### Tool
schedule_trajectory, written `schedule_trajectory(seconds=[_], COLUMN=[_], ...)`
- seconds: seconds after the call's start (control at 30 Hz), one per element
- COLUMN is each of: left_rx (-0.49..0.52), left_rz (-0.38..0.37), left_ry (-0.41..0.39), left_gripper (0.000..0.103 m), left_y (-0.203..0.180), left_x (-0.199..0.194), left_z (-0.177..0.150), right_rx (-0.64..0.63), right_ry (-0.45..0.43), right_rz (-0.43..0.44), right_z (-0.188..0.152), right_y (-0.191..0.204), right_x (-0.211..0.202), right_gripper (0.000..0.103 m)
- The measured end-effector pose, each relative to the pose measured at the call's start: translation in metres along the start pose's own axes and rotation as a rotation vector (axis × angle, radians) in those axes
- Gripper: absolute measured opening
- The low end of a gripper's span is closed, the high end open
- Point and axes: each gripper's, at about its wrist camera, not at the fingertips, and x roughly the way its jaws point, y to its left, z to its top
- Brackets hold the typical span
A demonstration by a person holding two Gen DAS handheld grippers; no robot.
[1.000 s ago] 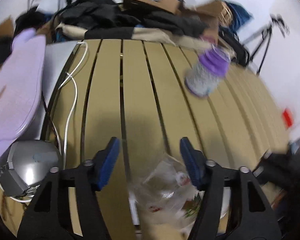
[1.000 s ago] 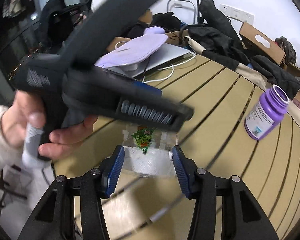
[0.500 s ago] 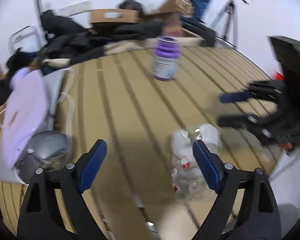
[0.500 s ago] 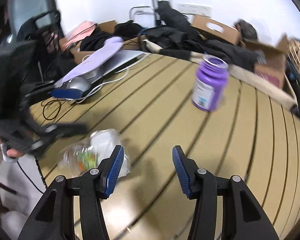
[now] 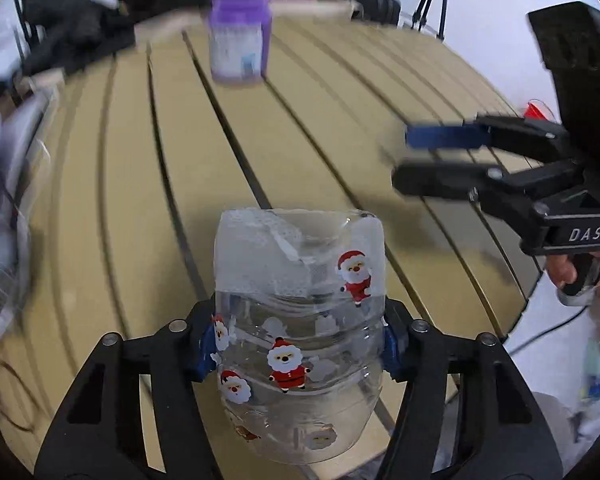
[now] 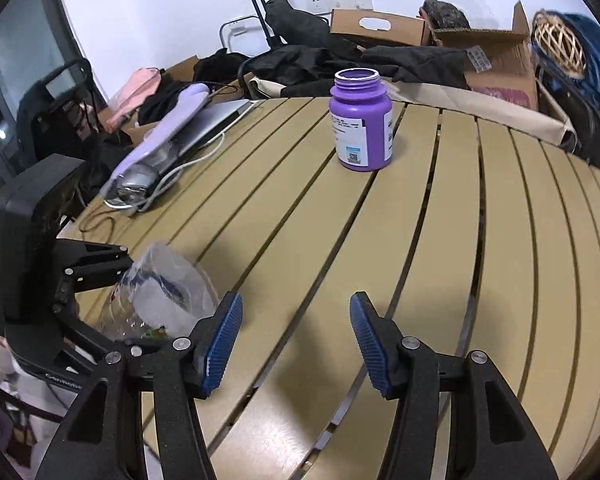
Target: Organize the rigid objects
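The clear plastic cup [image 5: 300, 336] printed with Santas sits clamped in the left gripper [image 5: 300, 344] near the front edge of the slatted table [image 5: 148, 184], and its thin wall already looks pinched, so a harder squeeze could crumple it or let it pop out and drop off that edge. The purple bottle [image 6: 361, 120] stands upright and uncapped toward the far edge, apart from everything else. The right gripper [image 6: 296, 344], fingers apart and empty, could tip the bottle if it came in off-centre.
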Motion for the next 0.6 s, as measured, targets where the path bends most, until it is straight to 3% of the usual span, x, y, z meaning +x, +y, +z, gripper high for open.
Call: schedule_trajectory(seconds=[0.1, 0.17, 0.2, 0.33, 0.47, 0.53, 0.57, 0.6], left_rx=[0.037, 0.042, 0.032, 0.067, 0.076, 0.065, 0.059, 0.045], left_rz=[0.043, 0.053, 0.042, 0.022, -0.015, -0.027, -0.026, 0.003], left_ry=[-0.166, -0.286, -0.315, -0.384, -0.444, -0.429, -0.424, -0.427], left_gripper=[0.057, 0.058, 0.058, 0.058, 0.058, 0.062, 0.068, 0.087], left_y=[0.001, 0.003, 0.002, -0.007, 0.003, 0.009, 0.013, 0.017], left_x=[-0.028, -0.046, -0.05, -0.056, -0.062, -0.063, -0.064, -0.064], left_z=[0.017, 0.026, 0.03, 0.031, 0.033, 0.033, 0.031, 0.031], right_rx=[0.065, 0.105, 0.126, 0.156, 0.159, 0.144, 0.126, 0.069], right_ry=[-0.049, -0.077, -0.088, -0.059, -0.026, -0.028, -0.031, -0.048], right_rz=[0.19, 0.299, 0.337, 0.486, 0.503, 0.494, 0.47, 0.395], right_z=[0.01, 0.022, 0.03, 0.048, 0.061, 0.066, 0.068, 0.071], right_y=[-0.001, 0.0, 0.002, 0.016, 0.028, 0.032, 0.034, 0.04], right_x=[-0.014, -0.023, -0.026, -0.024, -0.011, -0.005, -0.005, -0.005], right_gripper=[0.063, 0.077, 0.082, 0.082, 0.082, 0.066, 0.066, 0.065])
